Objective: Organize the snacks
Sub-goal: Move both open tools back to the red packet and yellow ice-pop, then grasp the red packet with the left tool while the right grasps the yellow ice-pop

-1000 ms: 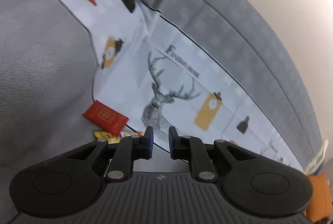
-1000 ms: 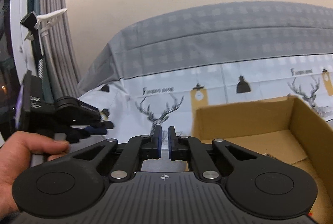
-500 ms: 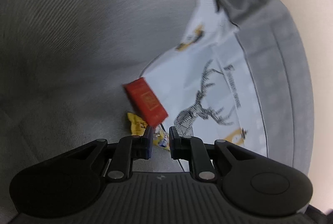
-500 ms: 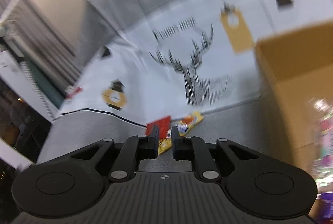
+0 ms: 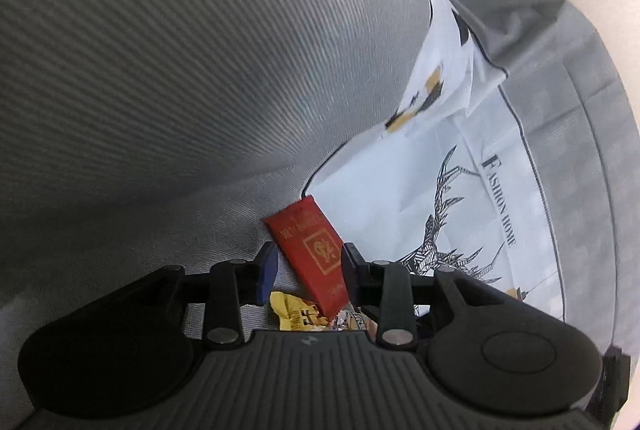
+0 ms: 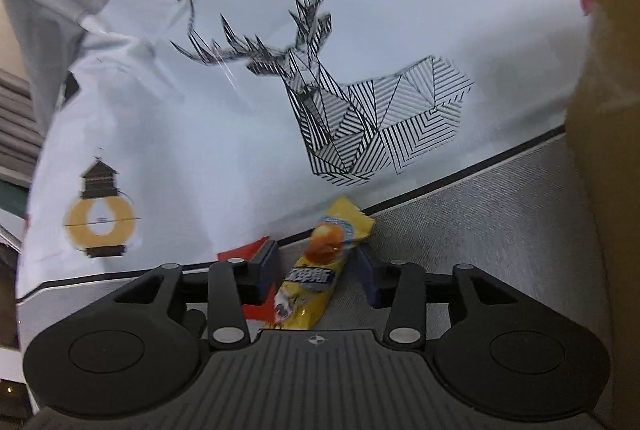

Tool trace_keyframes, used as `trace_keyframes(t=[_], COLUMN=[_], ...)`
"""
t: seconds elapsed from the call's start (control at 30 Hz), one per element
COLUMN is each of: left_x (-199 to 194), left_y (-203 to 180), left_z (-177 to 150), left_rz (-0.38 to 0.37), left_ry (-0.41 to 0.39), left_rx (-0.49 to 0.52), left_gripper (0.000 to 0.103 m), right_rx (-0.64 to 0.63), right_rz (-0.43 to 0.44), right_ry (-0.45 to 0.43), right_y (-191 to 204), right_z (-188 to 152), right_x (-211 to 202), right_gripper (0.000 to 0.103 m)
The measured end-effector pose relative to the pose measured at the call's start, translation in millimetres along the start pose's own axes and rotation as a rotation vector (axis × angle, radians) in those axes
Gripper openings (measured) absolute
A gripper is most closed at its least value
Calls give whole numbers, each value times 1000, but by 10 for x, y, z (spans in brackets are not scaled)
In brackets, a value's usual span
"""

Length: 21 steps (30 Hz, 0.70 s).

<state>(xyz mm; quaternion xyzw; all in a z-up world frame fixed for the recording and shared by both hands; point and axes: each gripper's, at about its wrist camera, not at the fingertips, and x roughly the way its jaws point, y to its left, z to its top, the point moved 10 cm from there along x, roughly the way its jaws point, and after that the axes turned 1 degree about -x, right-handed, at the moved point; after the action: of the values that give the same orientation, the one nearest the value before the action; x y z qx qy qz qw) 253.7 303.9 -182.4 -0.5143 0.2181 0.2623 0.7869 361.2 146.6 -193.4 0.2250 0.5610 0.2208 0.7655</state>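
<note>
Now both tongs are spreading, each with a snack between its jaws and neither pressing on it yet. The left tongs straddle a red packet that lies flat on the grey bedcover, its long axis running from 11 to 5 o'clock; the lower end overlaps a yellow wrapper at 6 o'clock. The right tongs frame that yellow bar, which points toward 1 o'clock, with the red packet's corner showing behind the left finger. At 12 o'clock spreads the white deer-print sheet; at 3 o'clock stands a cardboard box, probably the destination.

Both snacks look light. The red packet seems flat and fairly stiff, so a pinch across its narrow width, mid-length, should hold. The yellow bar's glossy film is likely slippery and crinkly; gripping the filled middle, not the crimped ends, looks safest. The soft bedding may give under pressure.
</note>
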Motion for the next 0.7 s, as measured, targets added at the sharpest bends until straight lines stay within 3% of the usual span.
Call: trace_keyframes(t=[0.1, 0.2, 0.23, 0.27, 0.33, 0.6, 0.7], left_x=[106, 184, 204, 204, 179, -176, -335], left_y=[-44, -69, -85, -82, -114, -75, -81], left_z=[-53, -120, -136, -150, -166, -178, -223], left_rz=[-3, -6, -6, -5, -31, -36, -26], left_ry=[19, 54, 63, 72, 90, 115, 156], left_rx=[8, 10, 14, 13, 12, 87, 170], left_gripper=[37, 36, 30, 11, 3, 0, 0], right_rx=[-55, -99, -108, -115, -125, -202, -245], right_rz=[-5, -8, -5, -7, -18, -24, -22], right_ry=[9, 14, 12, 9, -12, -63, -82], right_y=[66, 99, 103, 104, 89, 91, 94], right_z=[30, 13, 1, 0, 5, -178, -328], right_x=[50, 43, 30, 15, -56, -549, -861], right_gripper=[46, 27, 26, 25, 25, 25, 25])
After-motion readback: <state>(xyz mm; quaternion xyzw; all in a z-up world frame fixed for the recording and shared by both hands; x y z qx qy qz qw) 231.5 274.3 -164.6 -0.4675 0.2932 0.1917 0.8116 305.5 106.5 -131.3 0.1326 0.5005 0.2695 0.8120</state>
